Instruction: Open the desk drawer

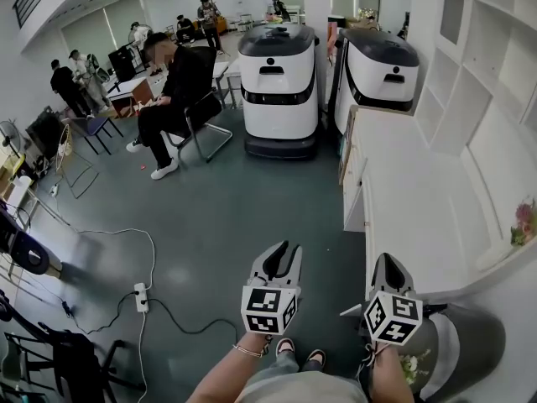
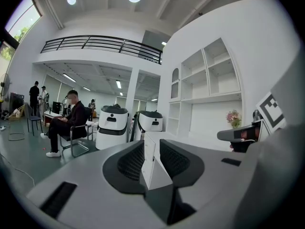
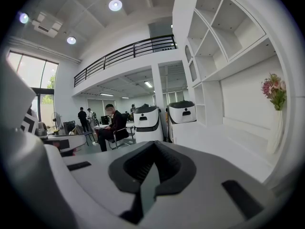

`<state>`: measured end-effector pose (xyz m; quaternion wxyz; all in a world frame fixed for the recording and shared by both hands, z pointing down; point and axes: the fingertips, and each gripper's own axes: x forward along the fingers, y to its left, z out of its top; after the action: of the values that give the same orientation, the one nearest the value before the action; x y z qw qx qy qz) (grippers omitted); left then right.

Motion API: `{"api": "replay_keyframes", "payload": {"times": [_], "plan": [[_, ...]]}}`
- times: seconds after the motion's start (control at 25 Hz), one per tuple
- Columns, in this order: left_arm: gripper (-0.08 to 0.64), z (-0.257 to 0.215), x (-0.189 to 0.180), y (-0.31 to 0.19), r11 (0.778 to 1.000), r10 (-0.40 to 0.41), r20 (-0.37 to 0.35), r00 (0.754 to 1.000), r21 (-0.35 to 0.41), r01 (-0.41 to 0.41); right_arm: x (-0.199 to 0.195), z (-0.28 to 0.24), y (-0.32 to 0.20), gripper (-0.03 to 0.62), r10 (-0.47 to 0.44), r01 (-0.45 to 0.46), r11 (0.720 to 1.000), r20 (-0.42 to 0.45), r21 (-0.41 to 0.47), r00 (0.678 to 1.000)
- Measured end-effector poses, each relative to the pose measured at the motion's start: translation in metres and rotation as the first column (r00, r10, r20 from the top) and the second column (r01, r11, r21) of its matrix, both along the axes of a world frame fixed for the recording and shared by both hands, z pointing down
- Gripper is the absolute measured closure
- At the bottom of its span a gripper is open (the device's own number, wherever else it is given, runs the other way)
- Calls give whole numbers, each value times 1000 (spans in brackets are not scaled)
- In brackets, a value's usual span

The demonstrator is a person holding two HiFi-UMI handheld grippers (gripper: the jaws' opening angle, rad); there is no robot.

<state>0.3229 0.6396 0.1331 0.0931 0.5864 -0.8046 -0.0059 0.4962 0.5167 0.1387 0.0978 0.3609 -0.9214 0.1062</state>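
The long white desk runs along the right wall, and its drawer fronts face the grey floor. Both grippers hang low in the head view, close to the person's body and short of the desk. My left gripper is over the floor, left of the desk; its jaws stand apart with nothing between them. In the left gripper view only the distant desk corner shows through the gap. My right gripper is over the desk's near end. In the right gripper view its jaws meet and hold nothing.
Two white delivery robots stand at the desk's far end. A person sits on a chair at the back left, with others behind. A power strip and cables lie on the floor. White shelves and flowers are at the right.
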Motion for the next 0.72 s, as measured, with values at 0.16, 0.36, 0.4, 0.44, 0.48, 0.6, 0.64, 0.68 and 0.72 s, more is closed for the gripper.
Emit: {"api": "replay_keyframes", "payload": {"times": [0.16, 0.36, 0.4, 0.44, 0.48, 0.6, 0.64, 0.68, 0.72], "plan": [[439, 1, -5, 0, 1000, 2, -6, 1000, 4, -2, -5, 2, 0, 586, -1, 1, 1000, -5, -2, 1000], [436, 1, -20, 1, 1000, -3, -4, 1000, 6, 3, -17, 3, -3, 586, 5, -5, 1000, -8, -4, 1000], [436, 1, -25, 1, 1000, -3, -4, 1000, 6, 3, -20, 3, -3, 586, 6, -6, 1000, -8, -6, 1000], [436, 1, -29, 2, 1000, -3, -4, 1000, 6, 3, -24, 3, -3, 586, 9, -9, 1000, -9, -8, 1000], [436, 2, -34, 2, 1000, -3, -6, 1000, 6, 3, -27, 4, -4, 586, 12, -12, 1000, -10, -9, 1000], [436, 5, -48, 0, 1000, -1, -10, 1000, 5, 1, -32, 5, -8, 586, 33, -33, 999, -12, -11, 999], [436, 6, -53, -1, 1000, 1, -8, 1000, 5, -1, -33, 6, -9, 586, 41, -41, 999, -11, -11, 999], [436, 7, -57, -2, 1000, 2, -5, 1000, 3, -2, -33, 8, -10, 586, 50, -50, 999, -10, -13, 999], [436, 8, -62, -3, 1000, 2, -2, 1000, -1, -2, -34, 9, -11, 586, 60, -60, 998, -10, -17, 998]]}}
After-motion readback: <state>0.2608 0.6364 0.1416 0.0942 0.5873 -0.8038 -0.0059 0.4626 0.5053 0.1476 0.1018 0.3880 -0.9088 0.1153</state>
